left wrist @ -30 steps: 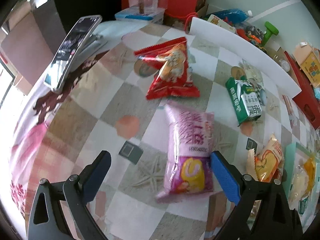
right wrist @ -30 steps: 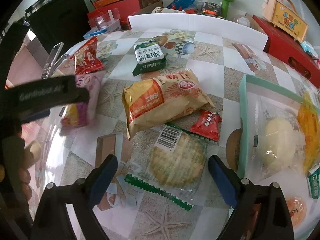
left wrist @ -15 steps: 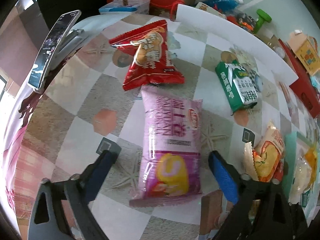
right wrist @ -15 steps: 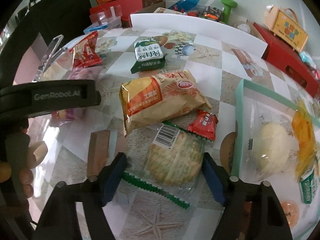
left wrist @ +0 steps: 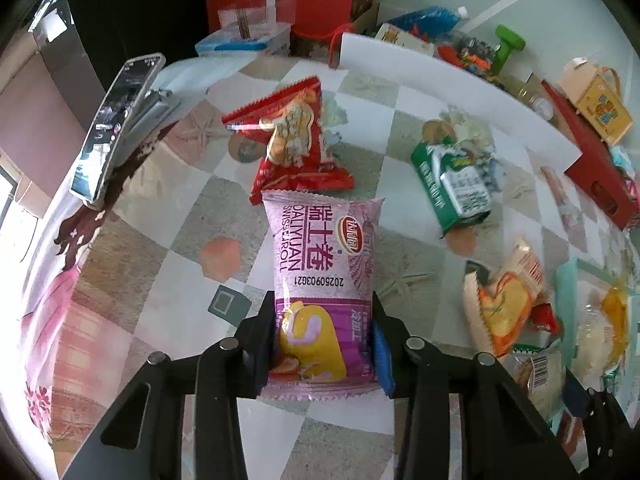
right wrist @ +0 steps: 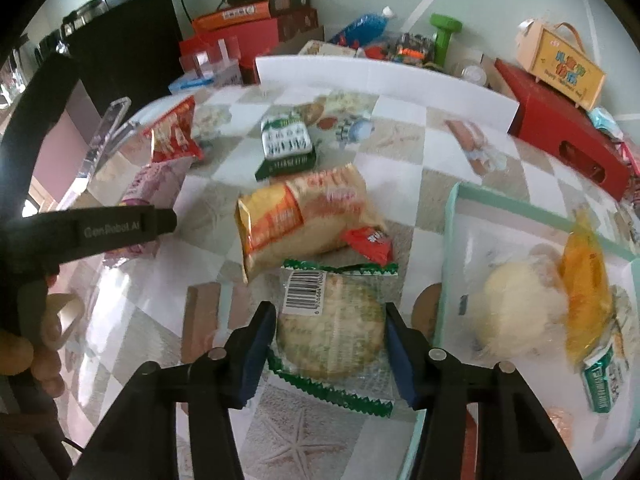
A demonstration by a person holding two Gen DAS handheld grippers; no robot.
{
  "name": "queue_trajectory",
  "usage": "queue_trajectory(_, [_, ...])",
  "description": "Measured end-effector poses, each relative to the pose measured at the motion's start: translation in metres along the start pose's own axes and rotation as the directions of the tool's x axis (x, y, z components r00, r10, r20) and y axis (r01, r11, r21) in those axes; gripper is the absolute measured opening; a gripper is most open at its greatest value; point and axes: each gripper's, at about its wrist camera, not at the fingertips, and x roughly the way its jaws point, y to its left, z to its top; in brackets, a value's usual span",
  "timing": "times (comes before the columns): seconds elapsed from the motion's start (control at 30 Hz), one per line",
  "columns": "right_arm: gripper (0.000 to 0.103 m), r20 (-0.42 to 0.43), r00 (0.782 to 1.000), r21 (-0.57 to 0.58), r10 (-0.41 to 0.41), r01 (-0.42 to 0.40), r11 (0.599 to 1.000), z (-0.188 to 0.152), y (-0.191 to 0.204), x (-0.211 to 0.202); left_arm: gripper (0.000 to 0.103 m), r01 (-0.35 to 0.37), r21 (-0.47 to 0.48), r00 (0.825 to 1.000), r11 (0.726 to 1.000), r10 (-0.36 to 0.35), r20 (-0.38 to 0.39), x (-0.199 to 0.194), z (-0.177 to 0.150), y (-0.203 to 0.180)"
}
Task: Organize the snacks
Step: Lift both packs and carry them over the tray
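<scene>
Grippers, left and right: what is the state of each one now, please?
Left gripper: shut on the purple Swiss roll packet.
Right gripper: jaws closing around the round cracker packet, pads touching its sides.

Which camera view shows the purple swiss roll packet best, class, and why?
The left wrist view: the purple packet lies centred and sharp, its printing readable, pinched between the left gripper's pads. In the right wrist view the packet appears only at the left edge, blurred and partly hidden behind the other gripper's body.

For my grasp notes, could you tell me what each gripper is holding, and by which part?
The left gripper clamps the purple Swiss roll pack across its near end; the right gripper is closing around the round cracker pack, pads at its sides.
</scene>
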Motion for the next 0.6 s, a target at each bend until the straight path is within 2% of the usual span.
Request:
queue_trajectory(0.37, [0.056,0.149,0.989,0.033,0.021,-0.026,0.999,0.011,-0.005,-0.056,0.042,0.046,0.028,0.991,0.999,-0.049,0.128,-0.057,0.002,-0.005])
queue_trajectory(0.6, [0.056,0.182,0.983,0.066,-0.004,-0.008,0.998,0.012,-0.018,-0.072,0.042,0.092,0.075,0.979,0.993,-0.104,0.173,-0.081,-0.002,-0.022])
